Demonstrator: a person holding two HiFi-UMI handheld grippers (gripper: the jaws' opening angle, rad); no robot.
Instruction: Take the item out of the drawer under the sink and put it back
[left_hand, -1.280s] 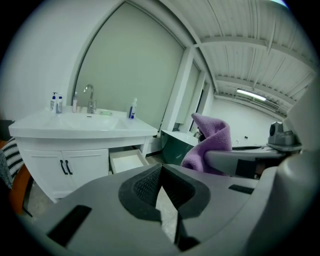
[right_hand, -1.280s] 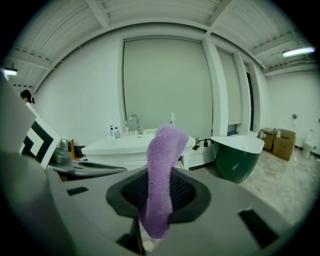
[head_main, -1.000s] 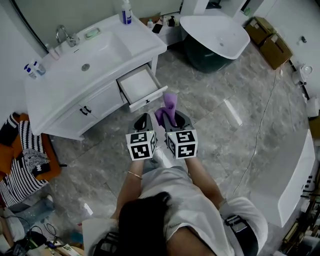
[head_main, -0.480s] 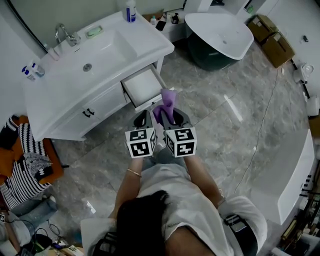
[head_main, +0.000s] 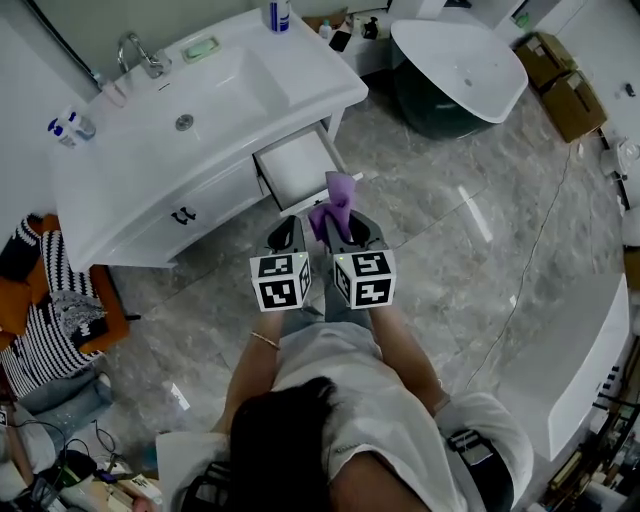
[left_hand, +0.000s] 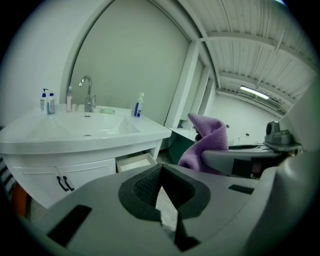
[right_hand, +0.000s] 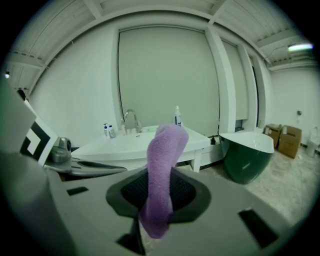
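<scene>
a bathroom, seen from above; a white vanity (head_main: 150, 215) with a sink (head_main: 200, 100) fills the upper left, and the drawer (head_main: 298, 165) at its right end stands pulled open, its inside bare as far as can be seen; on the floor side of the drawer a person holds two grippers side by side, both pointing toward it; the left gripper (head_main: 287, 232) has its jaws closed together, with nothing between them; just to its right, the right gripper (head_main: 345, 228) is clamped on a purple cloth (head_main: 338, 198), which stands up out of the jaws and flops over at the top; the cloth is in the air close to the drawer's front, seemingly not yet over the opening; well to the right of the drawer sits a dark green bathtub (head_main: 455, 75); by the look of it, the cloth is out and the putting-back step is in hand; the next move likely calls for carrying the cloth over the open drawer, lowering it inside and parting the right jaws; the left gripper looks free to push the drawer shut afterwards
</scene>
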